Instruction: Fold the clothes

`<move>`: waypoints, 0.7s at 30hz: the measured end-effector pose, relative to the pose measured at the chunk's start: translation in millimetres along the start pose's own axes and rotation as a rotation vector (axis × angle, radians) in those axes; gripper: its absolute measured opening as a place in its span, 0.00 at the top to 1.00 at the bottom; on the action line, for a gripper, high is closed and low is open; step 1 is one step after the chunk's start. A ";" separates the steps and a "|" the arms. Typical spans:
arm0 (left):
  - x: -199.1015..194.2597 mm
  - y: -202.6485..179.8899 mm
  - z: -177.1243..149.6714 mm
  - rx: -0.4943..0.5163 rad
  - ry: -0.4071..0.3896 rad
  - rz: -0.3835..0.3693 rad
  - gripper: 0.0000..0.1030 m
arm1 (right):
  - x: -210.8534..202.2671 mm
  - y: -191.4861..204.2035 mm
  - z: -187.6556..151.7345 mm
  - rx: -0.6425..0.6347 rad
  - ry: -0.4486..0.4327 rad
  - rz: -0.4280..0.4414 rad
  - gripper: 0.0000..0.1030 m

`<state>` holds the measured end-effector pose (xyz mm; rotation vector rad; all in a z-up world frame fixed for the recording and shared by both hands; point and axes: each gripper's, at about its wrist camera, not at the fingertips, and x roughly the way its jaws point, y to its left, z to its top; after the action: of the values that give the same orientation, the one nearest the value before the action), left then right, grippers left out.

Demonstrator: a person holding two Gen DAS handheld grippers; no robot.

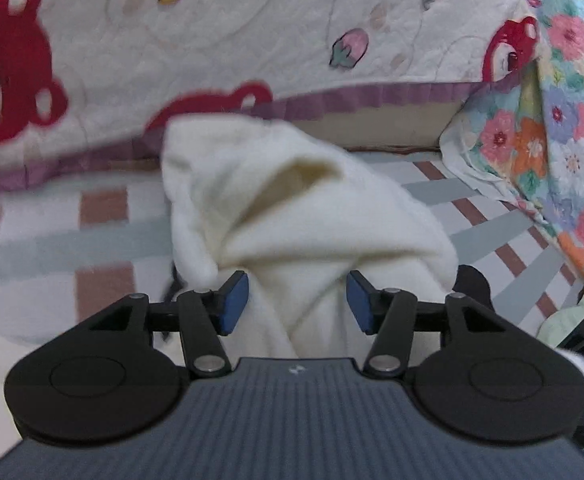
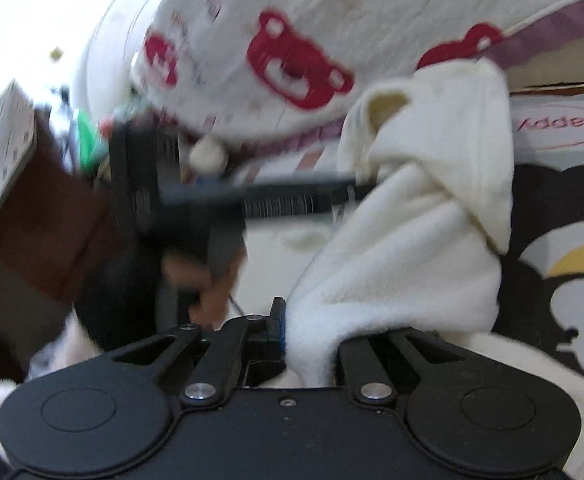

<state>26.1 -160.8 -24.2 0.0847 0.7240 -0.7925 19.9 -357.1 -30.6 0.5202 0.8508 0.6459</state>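
A cream fleece garment (image 1: 311, 220) hangs bunched up over the checked bed sheet (image 1: 92, 208). In the left wrist view a fold of it runs down between the two blue pads (image 1: 234, 304) of my left gripper (image 1: 296, 304). Those jaws stand apart and do not pinch the cloth. In the right wrist view the same garment (image 2: 411, 240) drapes from my right gripper (image 2: 292, 332), which is shut on its lower edge; the cloth hides the right finger. The left gripper (image 2: 220, 200) shows there blurred, reaching to the garment, with a hand (image 2: 200, 280) below it.
A white quilt with red bears (image 1: 172, 40) lies behind the garment, and a floral blanket (image 1: 563, 140) is on the right. In the right wrist view a black-and-white cartoon cushion (image 2: 563, 280) is at the right and a brown box (image 2: 32, 220) at the left.
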 end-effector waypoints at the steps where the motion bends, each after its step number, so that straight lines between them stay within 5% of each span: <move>1: -7.9 -4.5 2.4 0.041 -0.022 -0.021 0.49 | 0.3 -3.2 -2.9 0.004 0.014 0.001 0.92; 7: -21.2 -40.0 4.7 0.287 -0.086 -0.133 0.47 | -4.1 -16.3 -9.4 0.018 0.027 0.002 0.92; 9: -6.6 -46.1 2.6 0.318 -0.043 -0.105 0.47 | -3.1 -15.0 -9.6 0.005 0.039 0.007 0.92; 12: 19.5 -46.0 1.8 0.299 -0.015 -0.017 0.34 | 4.5 -8.9 -8.6 -0.023 0.069 0.006 0.92; 15: 34.8 -45.8 -0.5 0.287 -0.019 -0.014 0.31 | 10.5 1.8 -11.2 -0.101 0.131 -0.037 0.92; 17: 42.9 -48.6 -0.8 0.294 -0.014 -0.013 0.54 | 9.0 2.0 -12.4 -0.129 0.144 -0.054 0.92; 18: 43.8 -48.2 -0.1 0.273 -0.014 -0.014 0.75 | 8.4 0.2 -12.0 -0.124 0.142 -0.057 0.92; 21: 35.2 -42.1 5.7 0.176 -0.041 0.008 0.78 | 5.1 -2.3 -11.1 -0.118 0.132 -0.058 0.92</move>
<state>17.7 -214.5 -33.8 0.2295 0.6139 -0.8467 14.1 -353.4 -41.0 0.3482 0.9428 0.6778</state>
